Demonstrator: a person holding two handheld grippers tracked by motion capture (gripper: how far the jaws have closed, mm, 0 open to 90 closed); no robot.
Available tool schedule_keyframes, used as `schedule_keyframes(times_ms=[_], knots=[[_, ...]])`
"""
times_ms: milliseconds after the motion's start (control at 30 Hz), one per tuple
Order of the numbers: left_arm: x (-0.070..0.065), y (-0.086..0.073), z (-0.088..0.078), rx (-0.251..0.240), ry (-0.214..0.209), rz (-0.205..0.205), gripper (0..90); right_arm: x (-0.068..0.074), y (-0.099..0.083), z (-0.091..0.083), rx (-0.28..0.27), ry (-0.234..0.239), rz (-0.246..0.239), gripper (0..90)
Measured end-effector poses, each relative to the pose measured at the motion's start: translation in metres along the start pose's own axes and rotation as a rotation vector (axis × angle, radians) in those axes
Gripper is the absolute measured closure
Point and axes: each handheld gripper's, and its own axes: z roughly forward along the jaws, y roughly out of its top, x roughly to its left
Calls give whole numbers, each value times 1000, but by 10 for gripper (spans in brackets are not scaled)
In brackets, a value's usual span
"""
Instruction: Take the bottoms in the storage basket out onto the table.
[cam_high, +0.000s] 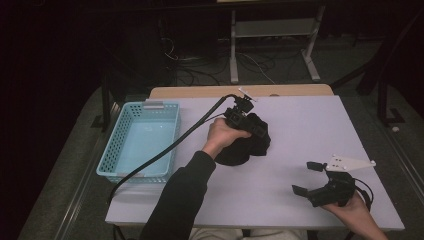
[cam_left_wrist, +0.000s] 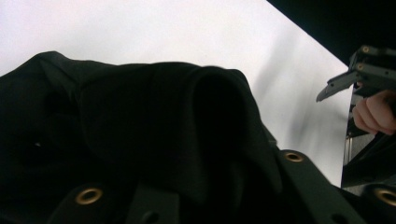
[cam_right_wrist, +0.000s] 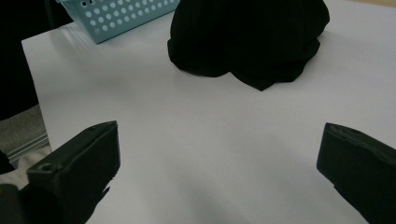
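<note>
Leftmost, a perforated blue plastic basket (cam_high: 140, 140) is seen, stiff and hollow. Right of it, the left gripper (cam_high: 250, 126) is pushed down into the black cloth (cam_high: 247, 145); whether its jaws pinch a fold cannot be told. The cloth is judged soft, light and limp, best taken at a raised fold. Nearer and rightward, the right gripper (cam_high: 307, 177) is held spread over bare table (cam_high: 300, 125).

Dark room — metal stand (cam_high: 272, 35), tangled cables (cam_high: 200, 67).

Matt black cloth (cam_high: 247, 142); perforated glossy plastic basket (cam_high: 116, 137); smooth table (cam_high: 300, 125).
</note>
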Motion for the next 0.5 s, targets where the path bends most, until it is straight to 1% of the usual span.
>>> schedule_keyframes(times_ms=[67,133,200,233,267,300,400,467,500], knots=[[-2,-1,2,4,8,18,650,0,0,0,1,-1,1,0],[-4,-2,4,6,13,28,604,0,0,0,1,-1,1,0],[-5,-3,5,5,9,38,539,0,0,0,1,0,0,0],[-7,-3,5,6,14,54,517,0,0,0,1,0,0,0],[-7,-3,5,6,14,54,496,0,0,0,1,0,0,0],[-9,-3,4,4,22,63,496,0,0,0,1,0,0,0],[-12,-3,2,4,55,85,418,0,0,0,0,0,-1,0],[-13,-3,-1,2,87,93,361,0,0,0,0,0,-2,0],[-14,-3,-4,-5,116,93,304,1,0,0,0,0,-1,0]])
